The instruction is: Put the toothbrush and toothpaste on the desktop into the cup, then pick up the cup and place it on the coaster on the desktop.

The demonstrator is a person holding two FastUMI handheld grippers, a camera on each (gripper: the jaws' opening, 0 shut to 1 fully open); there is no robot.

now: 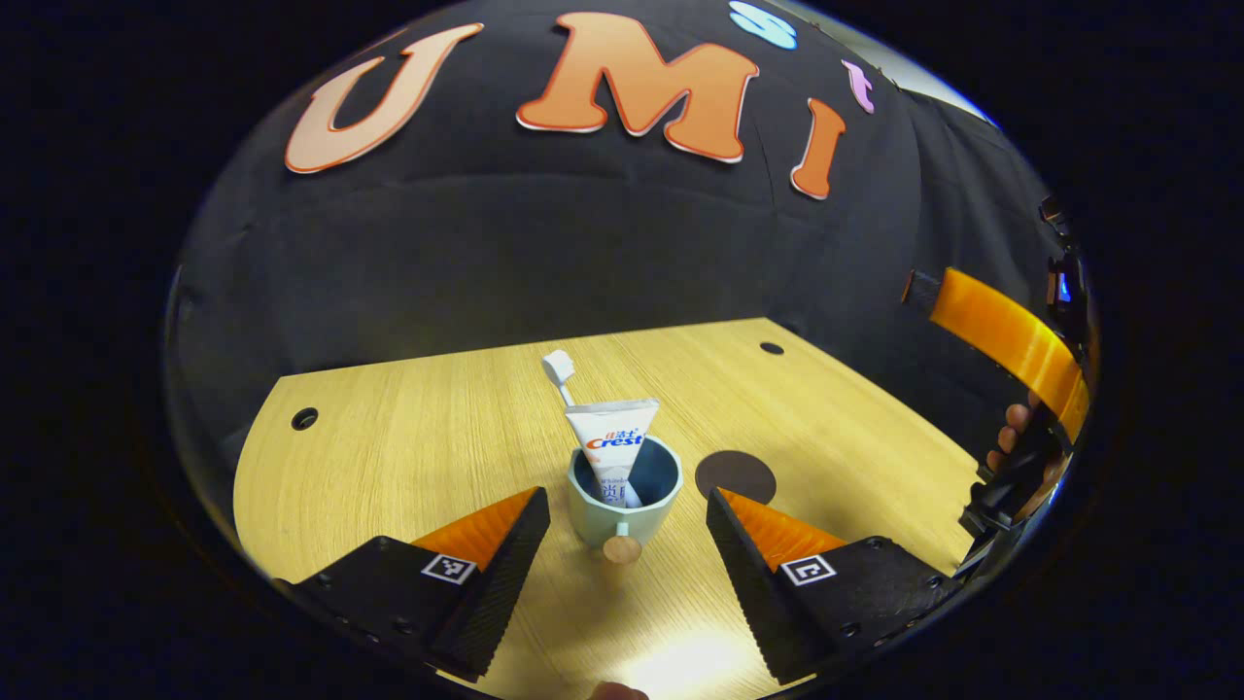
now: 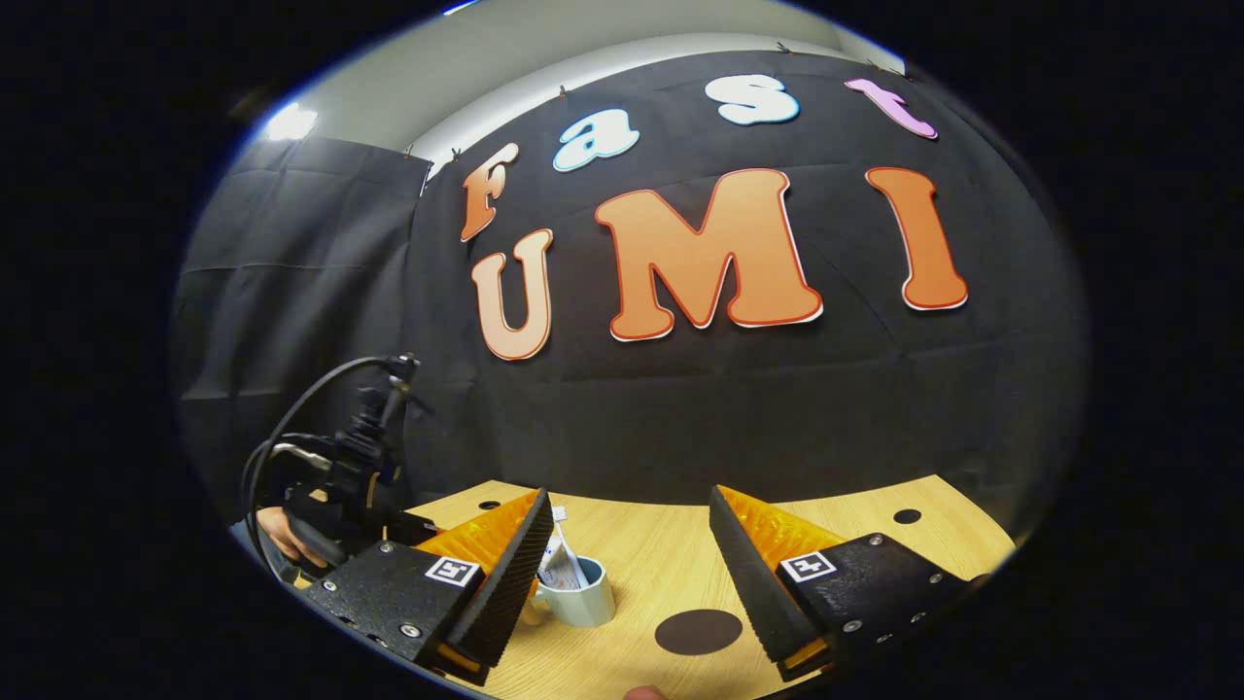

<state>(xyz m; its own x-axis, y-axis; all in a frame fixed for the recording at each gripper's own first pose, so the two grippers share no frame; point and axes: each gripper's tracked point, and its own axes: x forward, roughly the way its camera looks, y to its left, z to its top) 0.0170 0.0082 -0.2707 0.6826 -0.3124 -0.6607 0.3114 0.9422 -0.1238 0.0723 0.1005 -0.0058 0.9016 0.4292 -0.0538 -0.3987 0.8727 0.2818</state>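
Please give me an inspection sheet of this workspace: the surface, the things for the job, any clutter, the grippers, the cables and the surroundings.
Surface: wooden desktop with round holes.
Job's things: cup upright on the desktop, its handle toward the left gripper view's camera; toothpaste and toothbrush stand in it, brush head up. Dark round coaster lies bare beside the cup.
Clutter: nothing seen.
Grippers: left gripper open, fingers either side of the cup, not touching. Right gripper open, holding nothing.
Cables: black cables loop off the left gripper in the right gripper view.
Surroundings: black cloth wall behind the desktop.
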